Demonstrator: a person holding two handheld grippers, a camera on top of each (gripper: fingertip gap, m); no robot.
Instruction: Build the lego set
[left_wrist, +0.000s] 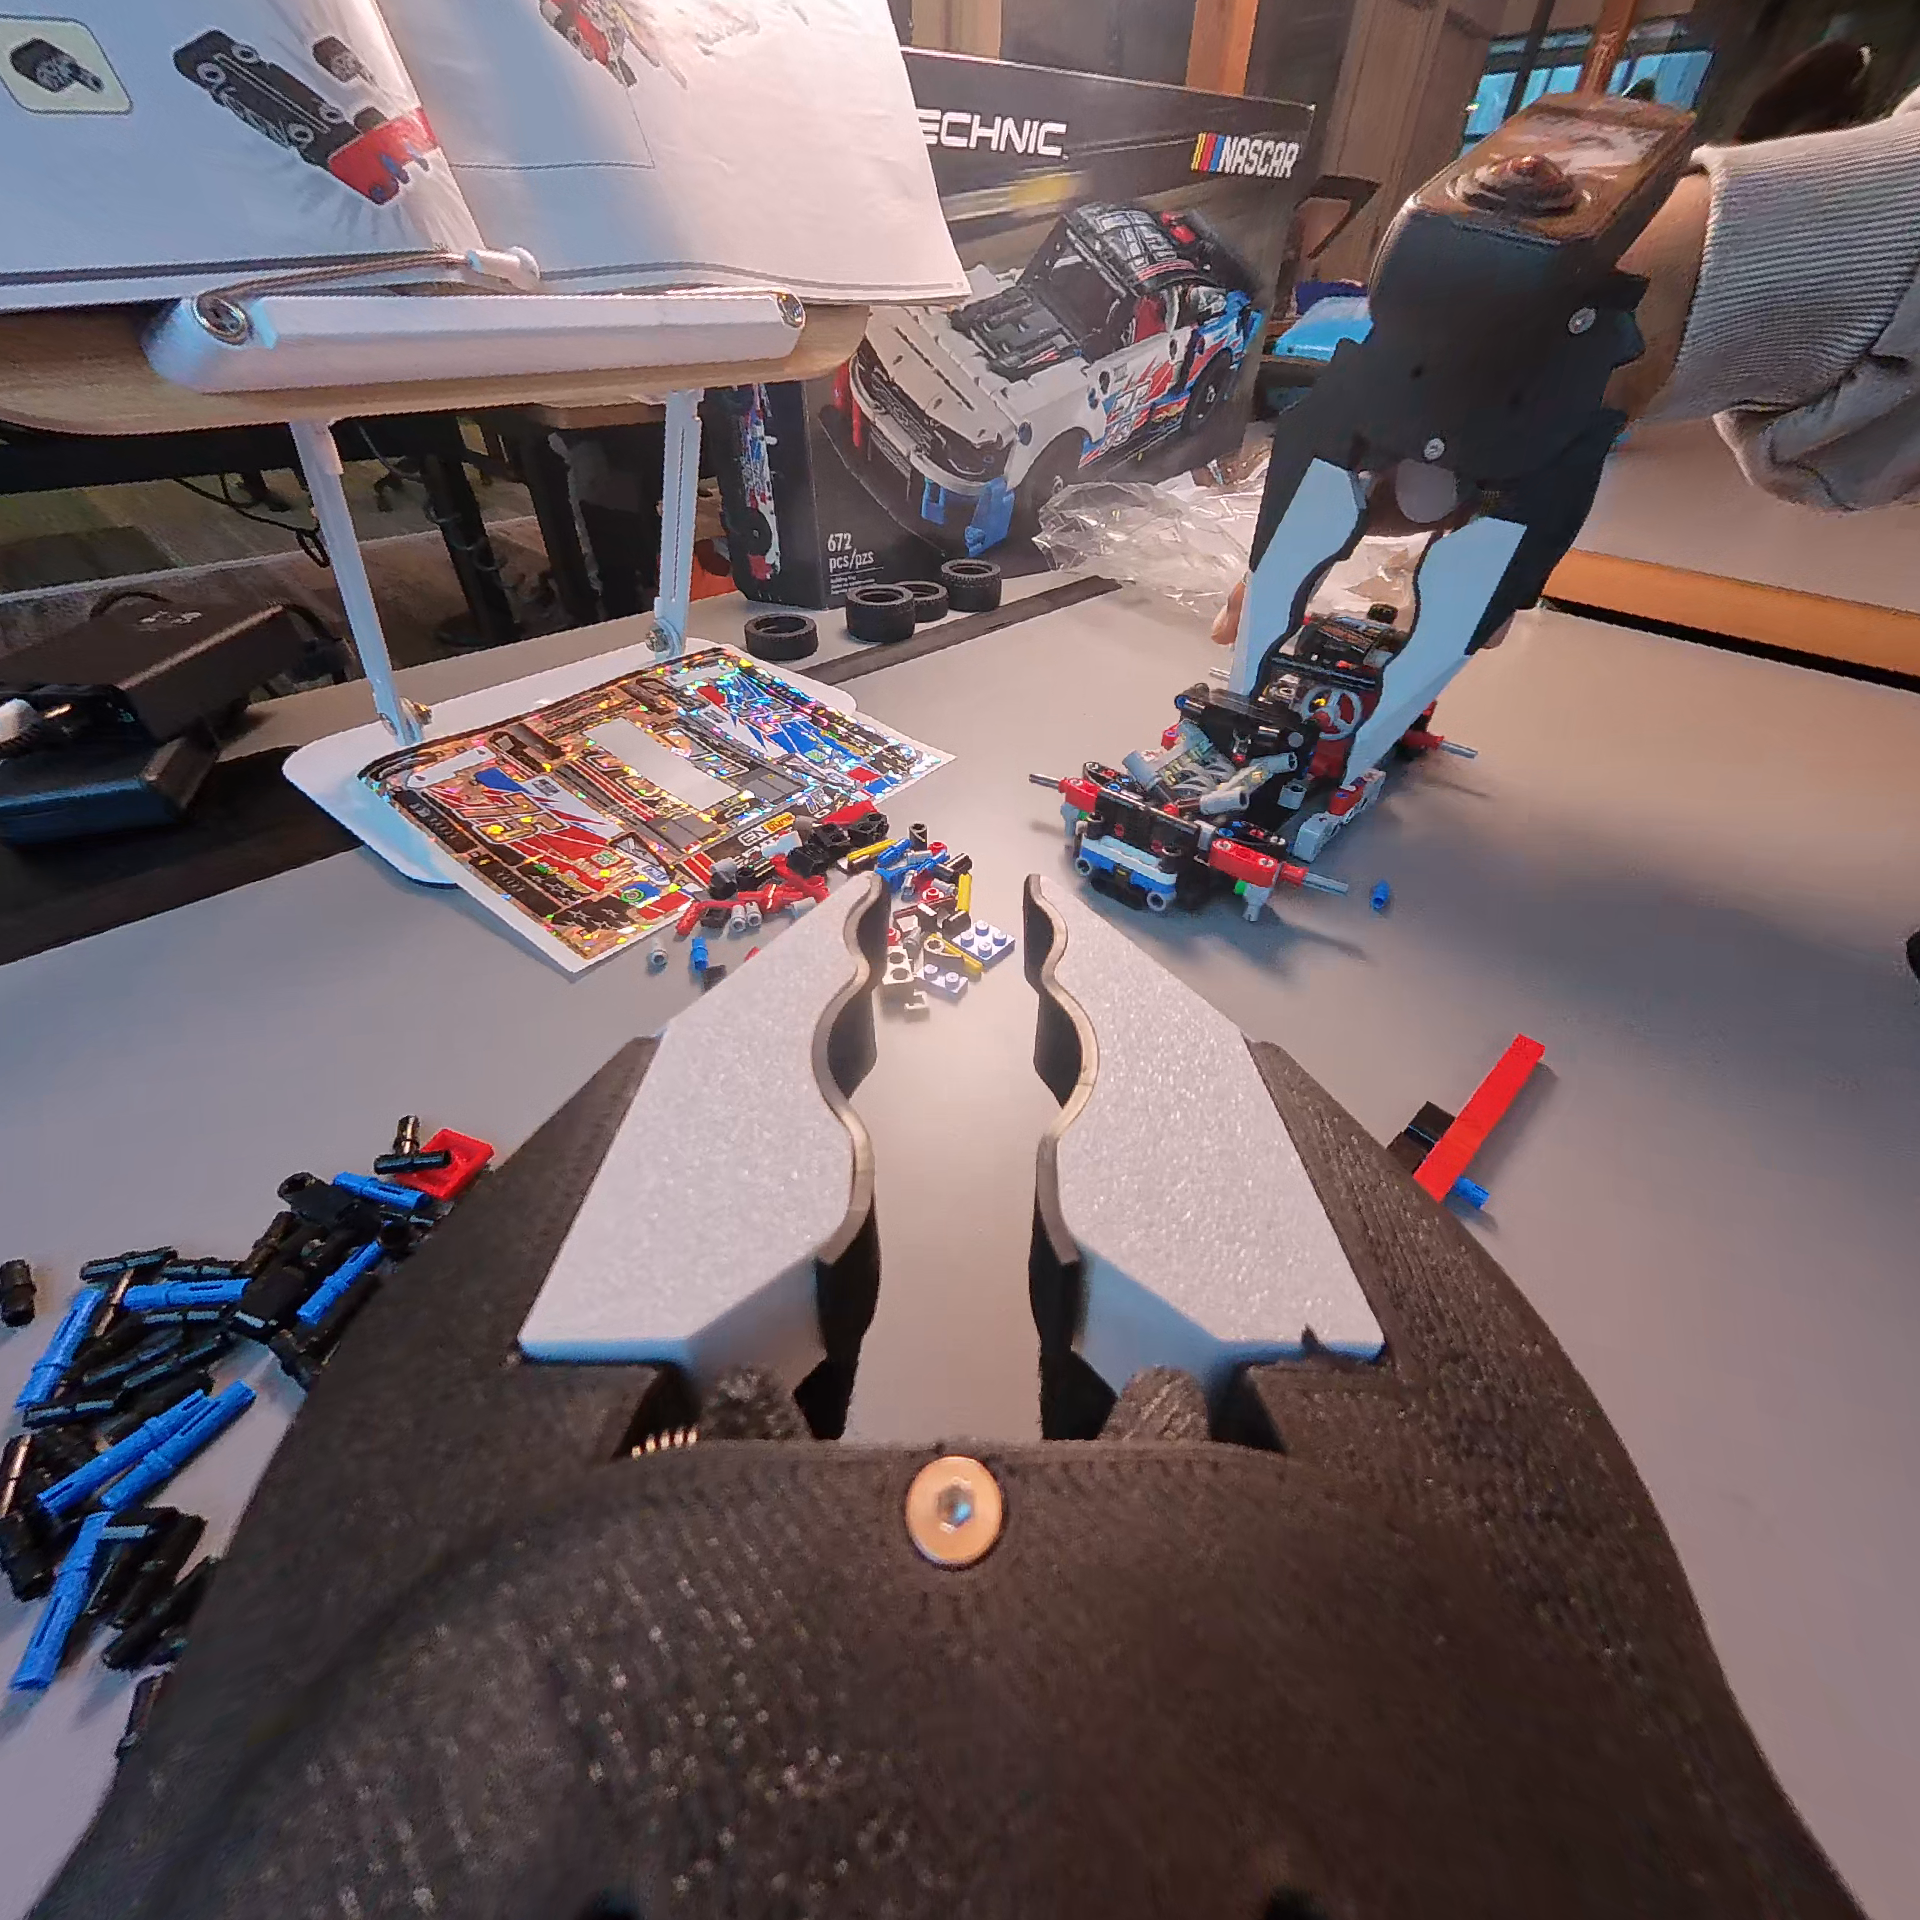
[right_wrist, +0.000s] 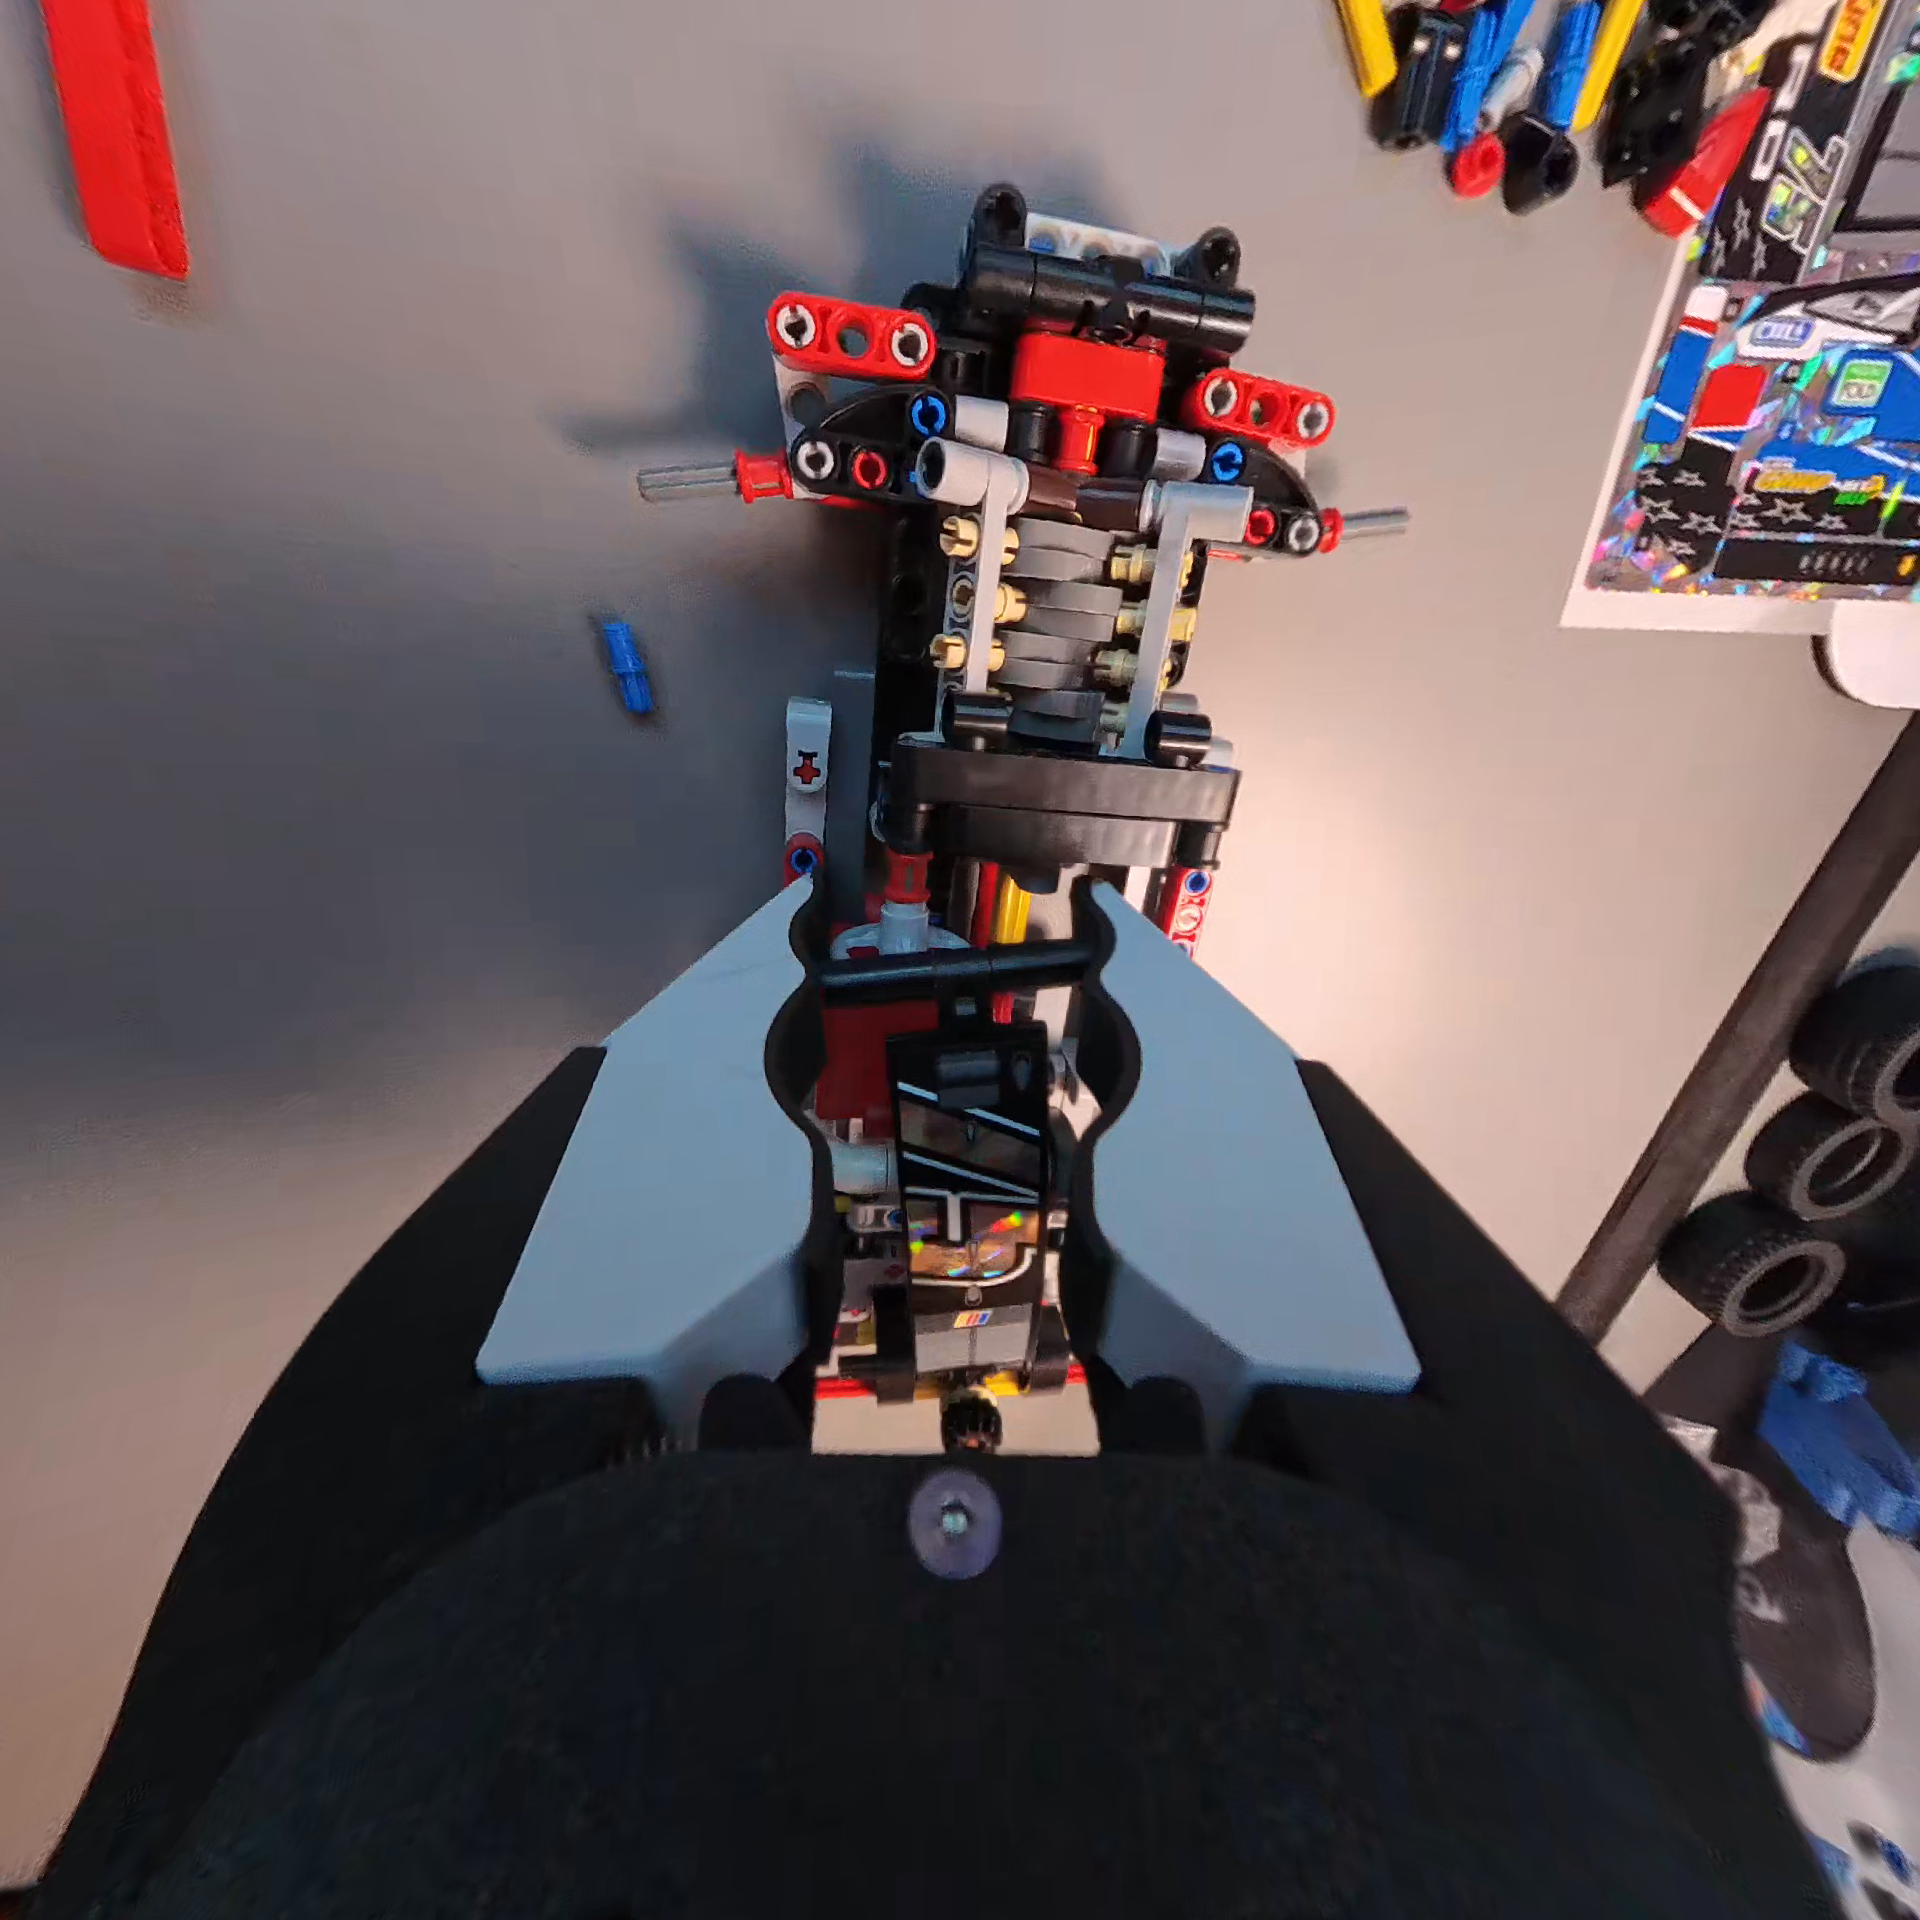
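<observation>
While my left fingers (left_wrist: 951, 914) hang spread above the bench (left_wrist: 1558, 935), my right fingers (right_wrist: 951, 904) straddle the car chassis (right_wrist: 1049, 582); whether they pinch it, I cannot tell.

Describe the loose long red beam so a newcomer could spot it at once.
Start at the half-built car chassis on the grey table. Nearer the camera, right of the left gripper, lies the red beam: long, flat, and alone, apart from the parts piles.

The right gripper (right_wrist: 951, 904) straddles the near end of the car chassis (right_wrist: 1049, 582); a blue pin (right_wrist: 627, 665) lies left.
</observation>
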